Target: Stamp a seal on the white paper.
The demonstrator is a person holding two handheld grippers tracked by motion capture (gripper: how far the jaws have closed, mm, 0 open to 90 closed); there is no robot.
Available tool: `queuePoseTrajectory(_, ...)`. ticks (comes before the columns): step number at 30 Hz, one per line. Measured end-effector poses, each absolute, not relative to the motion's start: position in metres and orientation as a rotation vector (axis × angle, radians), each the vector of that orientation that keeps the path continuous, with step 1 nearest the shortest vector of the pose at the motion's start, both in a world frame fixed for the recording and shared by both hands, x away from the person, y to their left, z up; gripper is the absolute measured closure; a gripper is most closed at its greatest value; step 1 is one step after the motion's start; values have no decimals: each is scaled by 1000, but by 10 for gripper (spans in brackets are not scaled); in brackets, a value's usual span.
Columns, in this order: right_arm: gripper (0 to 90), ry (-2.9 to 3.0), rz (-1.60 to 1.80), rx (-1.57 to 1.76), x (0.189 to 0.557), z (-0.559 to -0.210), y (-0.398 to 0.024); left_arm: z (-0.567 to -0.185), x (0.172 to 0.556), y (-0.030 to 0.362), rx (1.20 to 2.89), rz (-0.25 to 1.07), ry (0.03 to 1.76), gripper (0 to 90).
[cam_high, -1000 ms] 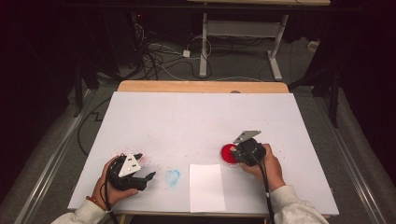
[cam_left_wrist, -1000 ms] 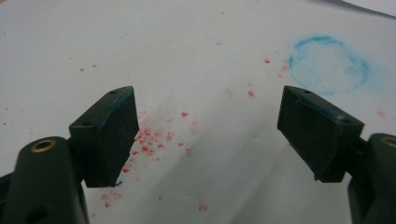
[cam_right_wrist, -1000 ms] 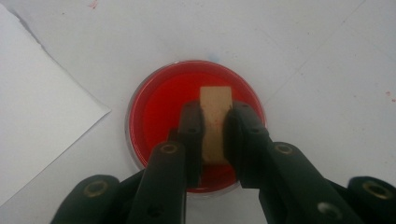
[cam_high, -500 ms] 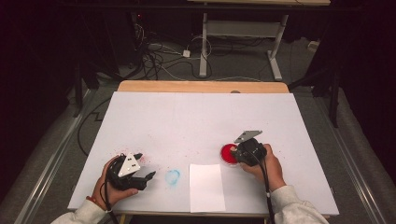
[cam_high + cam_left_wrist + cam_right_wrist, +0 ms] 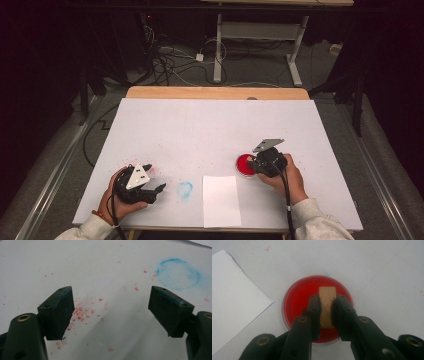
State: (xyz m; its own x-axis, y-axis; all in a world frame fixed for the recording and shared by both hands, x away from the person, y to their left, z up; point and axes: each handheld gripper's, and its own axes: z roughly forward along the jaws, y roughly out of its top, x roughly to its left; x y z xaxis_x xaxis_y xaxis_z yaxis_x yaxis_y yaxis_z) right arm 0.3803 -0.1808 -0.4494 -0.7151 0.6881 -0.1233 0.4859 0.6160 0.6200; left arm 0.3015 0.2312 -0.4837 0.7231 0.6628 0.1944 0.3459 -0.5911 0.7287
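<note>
Wood sits clamped between my right fingers point(image 5: 325, 315): a small tan block point(image 5: 327, 305), gripped on its long sides, its long axis running straight out ahead of me, its far end poking past the fingertips. Directly beneath it lies the red dish point(image 5: 299, 296), round and shallow, so the block hangs over the dish's middle and down is the only way it needs to go; whether it already touches the red I cannot tell. Left of the dish lies the white paper sheet point(image 5: 221, 200), just apart from its rim. Left of the dish beyond that sheet, a blue ring stain point(image 5: 184, 189) marks the counter point(image 5: 210, 130). My left fingers point(image 5: 113, 312) stand wide and hold nothing, over red crumbs point(image 5: 81, 313) well away from the dish. Nothing blocks the block's path.
</note>
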Motion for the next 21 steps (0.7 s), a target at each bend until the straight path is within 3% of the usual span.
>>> queuePoseTrajectory(21,761,2332,1056,871,356,-394,-199,-483,299,230,2256,606,744,201)
